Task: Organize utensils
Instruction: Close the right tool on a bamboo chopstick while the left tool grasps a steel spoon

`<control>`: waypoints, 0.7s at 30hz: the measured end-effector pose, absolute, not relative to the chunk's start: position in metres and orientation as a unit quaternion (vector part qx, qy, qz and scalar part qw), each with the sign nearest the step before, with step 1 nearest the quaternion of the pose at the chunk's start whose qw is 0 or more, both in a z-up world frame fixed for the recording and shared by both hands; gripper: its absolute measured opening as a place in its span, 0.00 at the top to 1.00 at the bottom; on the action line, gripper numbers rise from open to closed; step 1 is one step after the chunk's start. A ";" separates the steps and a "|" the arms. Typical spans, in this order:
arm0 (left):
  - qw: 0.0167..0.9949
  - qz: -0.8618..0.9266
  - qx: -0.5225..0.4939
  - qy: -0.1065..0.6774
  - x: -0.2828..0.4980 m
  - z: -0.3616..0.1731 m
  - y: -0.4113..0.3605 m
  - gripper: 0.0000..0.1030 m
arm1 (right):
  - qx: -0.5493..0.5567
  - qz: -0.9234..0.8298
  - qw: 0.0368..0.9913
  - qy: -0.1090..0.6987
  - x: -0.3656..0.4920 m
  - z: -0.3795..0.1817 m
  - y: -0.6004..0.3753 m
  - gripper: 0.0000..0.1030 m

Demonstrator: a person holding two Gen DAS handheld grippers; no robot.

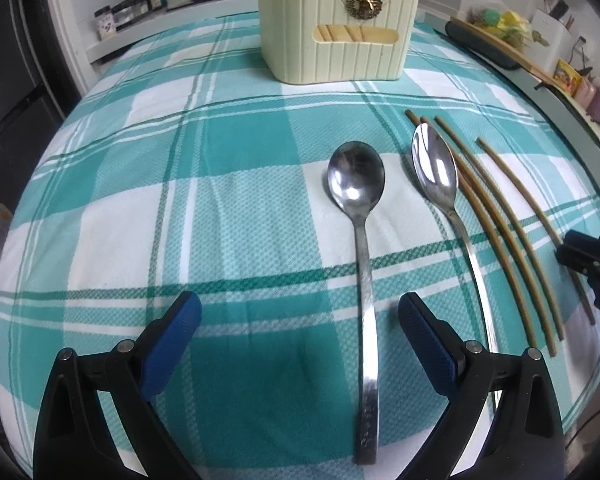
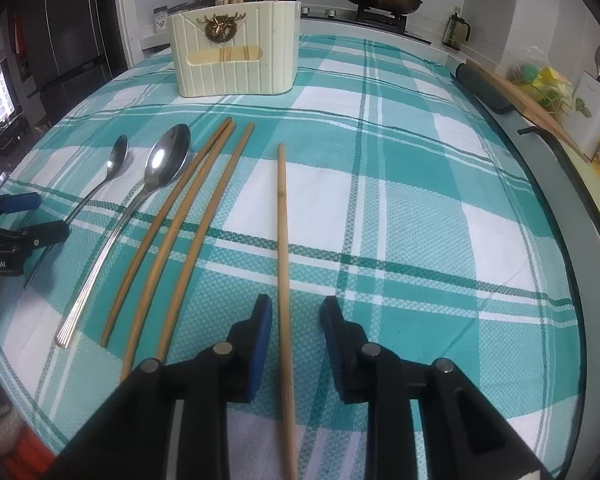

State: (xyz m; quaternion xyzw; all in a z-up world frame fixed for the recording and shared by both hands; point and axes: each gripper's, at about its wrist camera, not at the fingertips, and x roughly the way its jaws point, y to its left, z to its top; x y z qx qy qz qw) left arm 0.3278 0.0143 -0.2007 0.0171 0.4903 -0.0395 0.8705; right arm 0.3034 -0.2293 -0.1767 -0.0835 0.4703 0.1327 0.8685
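Meanwhile, on the checked cloth: two hand-held grippers poised over loose cutlery, nothing lifted.
Left gripper: jaws spread wide, empty; the round spoon's handle runs up between its fingers toward the bowl ahead.
Right gripper: jaws parted, not clamped; a lone chopstick lies straight between them, nearer the left pad.
Off the right gripper's left: three more chopsticks, then the oval spoon lying against the farthest one.
Holder: cream caddy standing straight ahead of both tools at the far end of the cloth, a few wooden sticks already upright in it.
Progress: early, by the look of it; two spoons and four chopsticks left on the cloth.
Room: open cloth all the way ahead to the holder.
Edges: table rim curves close on the right gripper's right, with a cluttered counter beyond; the two tools work near each other.
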 end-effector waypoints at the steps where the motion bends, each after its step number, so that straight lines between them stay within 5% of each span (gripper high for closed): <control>1: 0.870 -0.041 0.017 0.491 0.333 -0.202 0.011 0.04 | -0.080 0.135 0.867 0.473 0.305 -0.177 -0.231 0.71; 13: 0.873 -0.048 -0.006 0.486 0.372 -0.198 0.004 0.23 | -0.104 0.174 0.845 0.496 0.343 -0.176 -0.223 0.68; 19: 0.873 -0.054 0.005 0.485 0.381 -0.195 -0.009 0.48 | -0.131 0.199 0.829 0.506 0.390 -0.176 -0.198 0.68; 21: 0.875 -0.059 0.009 0.481 0.383 -0.194 -0.012 0.65 | -0.127 0.203 0.829 0.505 0.404 -0.176 -0.191 0.68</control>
